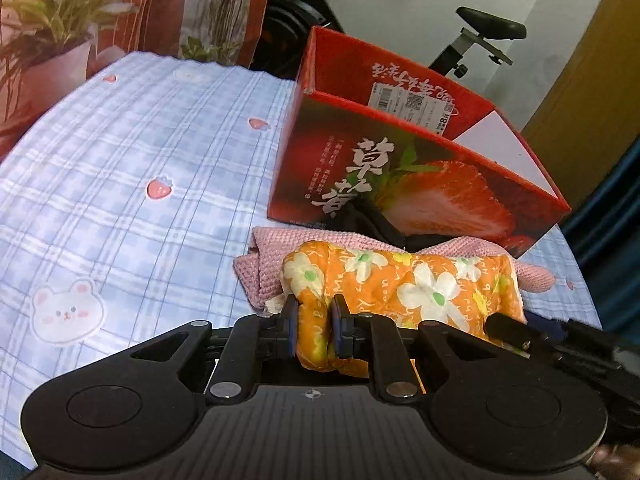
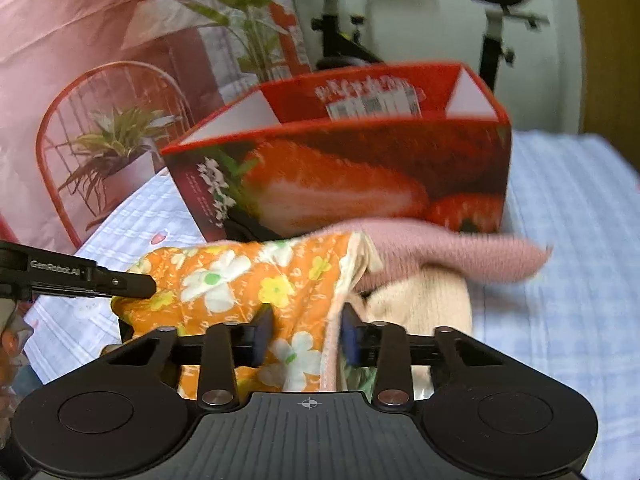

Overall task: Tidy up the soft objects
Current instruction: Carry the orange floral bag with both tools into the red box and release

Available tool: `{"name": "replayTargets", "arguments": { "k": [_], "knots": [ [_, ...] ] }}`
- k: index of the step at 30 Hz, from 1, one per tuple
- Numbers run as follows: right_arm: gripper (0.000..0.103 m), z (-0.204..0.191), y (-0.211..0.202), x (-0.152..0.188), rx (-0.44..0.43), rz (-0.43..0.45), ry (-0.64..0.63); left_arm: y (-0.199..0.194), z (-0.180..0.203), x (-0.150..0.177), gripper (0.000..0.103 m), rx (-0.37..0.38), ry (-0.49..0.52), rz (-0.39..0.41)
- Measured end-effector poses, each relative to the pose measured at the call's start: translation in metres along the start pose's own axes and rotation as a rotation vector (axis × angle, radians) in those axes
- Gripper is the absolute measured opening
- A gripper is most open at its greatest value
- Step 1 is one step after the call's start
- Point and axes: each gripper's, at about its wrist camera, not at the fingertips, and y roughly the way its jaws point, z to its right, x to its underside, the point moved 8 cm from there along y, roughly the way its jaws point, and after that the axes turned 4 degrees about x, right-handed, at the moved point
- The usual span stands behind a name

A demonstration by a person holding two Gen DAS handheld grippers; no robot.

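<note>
An orange flowered cloth [image 1: 404, 284] lies rolled on the bed in front of the red strawberry box [image 1: 420, 172]. My left gripper [image 1: 314, 320] is shut on its left end. My right gripper [image 2: 306, 336] is closed around the cloth's [image 2: 248, 284] right end, its pads pressing the fabric and a pink edge. A pink knit cloth [image 1: 272, 264] lies under and behind the orange one, also in the right wrist view [image 2: 440, 248]. A cream knit cloth [image 2: 424, 300] lies beneath it. The box [image 2: 360, 176] is open at the top. A black item [image 1: 372, 220] lies against the box's base.
The bed has a blue plaid sheet [image 1: 132, 168] with strawberry and bear prints. An exercise bike [image 1: 480, 36] stands behind the box. A pink curtain with plant print [image 2: 100, 80] hangs at the left. The sheet [image 2: 560, 260] extends to the right of the cloths.
</note>
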Motion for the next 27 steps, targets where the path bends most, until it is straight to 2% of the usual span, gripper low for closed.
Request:
{"name": "replayTargets", "arguments": {
  "k": [4, 10, 18, 27],
  "knots": [
    [0.020, -0.007, -0.008, -0.011, -0.023, 0.030, -0.022, -0.005, 0.003, -0.002, 0.018, 0.012, 0.010, 0.018],
    [0.009, -0.013, -0.009, -0.015, -0.044, 0.028, -0.036, -0.014, 0.006, -0.007, 0.016, 0.029, 0.014, 0.050],
    [0.008, -0.013, -0.027, -0.039, -0.062, 0.098, -0.051, -0.045, 0.018, -0.032, 0.015, 0.062, 0.061, 0.158],
    [0.008, -0.015, -0.053, -0.088, -0.077, 0.205, -0.087, -0.086, 0.045, -0.085, 0.015, 0.097, 0.143, 0.306]
  ]
}}
